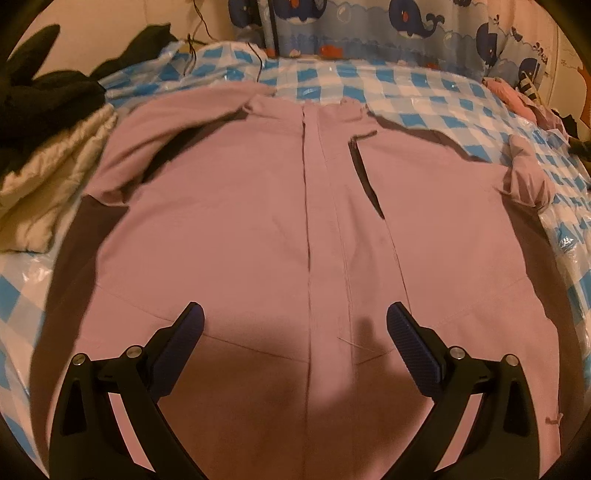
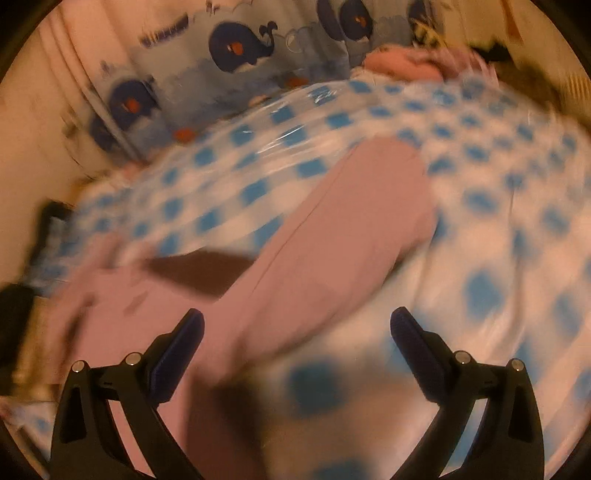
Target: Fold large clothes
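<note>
Nearest our lens in the left wrist view, our left gripper [image 1: 294, 321] has its jaws spread wide with nothing between them, hovering over the lower middle of the pink jacket [image 1: 258, 206]. We see the jacket lying front-up across the centre of the frame, its closed front zipper [image 1: 306, 206] running up the middle and a dark chest pocket zipper [image 1: 364, 173] just right of it. One sleeve [image 1: 155, 136] is folded in at the upper left; the other bunches at the right edge. Under it lies the blue-and-white checked sheet [image 1: 424, 107].

In the right wrist view, our right gripper [image 2: 296, 321] is also wide open and empty. This view is badly blurred, but what appears to be a jacket sleeve runs diagonally from lower left towards the centre over the checked sheet.

Farther out, a whale-print fabric [image 1: 406, 26] stands along the top, a black garment [image 1: 44, 99] and cream quilted cloth [image 1: 44, 177] sit at the left.
</note>
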{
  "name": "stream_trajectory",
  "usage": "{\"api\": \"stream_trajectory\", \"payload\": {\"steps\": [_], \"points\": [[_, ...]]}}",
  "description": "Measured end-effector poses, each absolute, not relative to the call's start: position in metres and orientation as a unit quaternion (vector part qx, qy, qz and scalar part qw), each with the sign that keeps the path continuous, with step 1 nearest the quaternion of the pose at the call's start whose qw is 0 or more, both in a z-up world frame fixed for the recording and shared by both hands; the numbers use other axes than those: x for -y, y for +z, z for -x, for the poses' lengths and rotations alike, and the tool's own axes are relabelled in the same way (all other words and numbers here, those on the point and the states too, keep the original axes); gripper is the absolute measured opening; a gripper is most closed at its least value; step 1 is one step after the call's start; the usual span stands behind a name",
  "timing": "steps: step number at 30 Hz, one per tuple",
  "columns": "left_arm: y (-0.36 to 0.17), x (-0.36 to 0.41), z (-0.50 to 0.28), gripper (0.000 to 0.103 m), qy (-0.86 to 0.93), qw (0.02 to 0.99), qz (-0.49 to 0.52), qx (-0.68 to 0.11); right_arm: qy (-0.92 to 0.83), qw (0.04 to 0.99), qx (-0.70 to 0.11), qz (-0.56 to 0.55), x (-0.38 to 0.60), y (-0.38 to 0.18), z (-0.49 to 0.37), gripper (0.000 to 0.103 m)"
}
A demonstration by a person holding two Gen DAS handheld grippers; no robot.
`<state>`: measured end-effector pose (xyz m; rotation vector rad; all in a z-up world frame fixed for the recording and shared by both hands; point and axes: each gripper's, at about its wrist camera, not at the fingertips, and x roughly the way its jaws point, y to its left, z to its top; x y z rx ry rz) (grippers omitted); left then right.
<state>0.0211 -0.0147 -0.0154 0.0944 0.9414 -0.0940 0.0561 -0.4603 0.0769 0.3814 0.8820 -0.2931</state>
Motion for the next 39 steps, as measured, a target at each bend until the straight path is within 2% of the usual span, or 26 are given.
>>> {"api": "stream_trajectory", "payload": {"steps": [4, 8, 11, 12, 13, 14, 15, 17, 18, 21, 25, 26, 27, 31, 33, 36, 39], "points": [[-0.025, 0.021, -0.028, 0.095, -0.046, 0.883, -0.049, -0.464, -0.182, 0.844, -0.494, -0.103, 0.474, 0.08, -0.155, 0.097], [-0.028, 0.02, -0.031, 0.095, -0.046, 0.881, -0.051, -0.469, -0.274, 0.787, -0.553, -0.012, 0.491, 0.045, -0.237, 0.097], [-0.028, 0.016, -0.034, 0.095, -0.045, 0.88, -0.044, -0.471, -0.335, 0.739, -0.583, 0.033, 0.516, 0.007, -0.262, 0.097], [-0.028, 0.016, -0.034, 0.095, -0.046, 0.879, -0.042, -0.472, -0.333, 0.736, -0.589, 0.025, 0.524, -0.002, -0.259, 0.092], [-0.028, 0.015, -0.035, 0.095, -0.048, 0.879, -0.04, -0.474, -0.32, 0.738, -0.594, 0.007, 0.533, -0.008, -0.252, 0.081], [-0.029, 0.015, -0.035, 0.095, -0.051, 0.877, -0.039, -0.475, -0.295, 0.747, -0.595, -0.026, 0.543, -0.013, -0.24, 0.042], [-0.029, 0.016, -0.034, 0.095, -0.053, 0.876, -0.037, -0.477, -0.279, 0.749, -0.598, -0.057, 0.552, -0.014, -0.233, 0.031], [-0.028, 0.017, -0.033, 0.095, -0.058, 0.876, -0.033, -0.478, -0.26, 0.769, -0.578, -0.079, 0.562, -0.003, -0.197, 0.018], [-0.027, 0.017, -0.033, 0.095, -0.058, 0.876, -0.032, -0.477, -0.255, 0.777, -0.571, -0.076, 0.563, 0.002, -0.183, 0.017], [-0.024, 0.018, -0.031, 0.095, -0.061, 0.878, -0.026, -0.473, -0.246, 0.798, -0.546, -0.064, 0.564, 0.017, -0.107, 0.017], [-0.023, 0.021, -0.028, 0.095, -0.067, 0.876, -0.015, -0.477, -0.225, 0.817, -0.512, -0.139, 0.563, 0.025, 0.011, 0.018], [-0.023, 0.021, -0.027, 0.095, -0.07, 0.876, -0.012, -0.478, -0.203, 0.824, -0.498, -0.176, 0.563, 0.022, 0.05, 0.03], [-0.023, 0.021, -0.026, 0.095, -0.072, 0.875, -0.009, -0.479, -0.196, 0.826, -0.491, -0.195, 0.554, 0.026, 0.067, 0.052], [-0.022, 0.023, -0.024, 0.095, -0.074, 0.876, -0.011, -0.477, -0.186, 0.835, -0.42, -0.302, 0.557, 0.039, 0.158, 0.07], [-0.022, 0.023, -0.023, 0.095, -0.074, 0.877, -0.011, -0.475, -0.191, 0.837, -0.381, -0.342, 0.566, 0.05, 0.177, 0.089], [-0.022, 0.023, -0.023, 0.095, -0.075, 0.876, -0.011, -0.476, -0.169, 0.814, -0.348, -0.434, 0.596, 0.054, 0.177, 0.091], [-0.022, 0.023, -0.023, 0.095, -0.073, 0.877, -0.013, -0.475, -0.186, 0.767, -0.353, -0.503, 0.623, 0.037, 0.16, 0.091]]}}
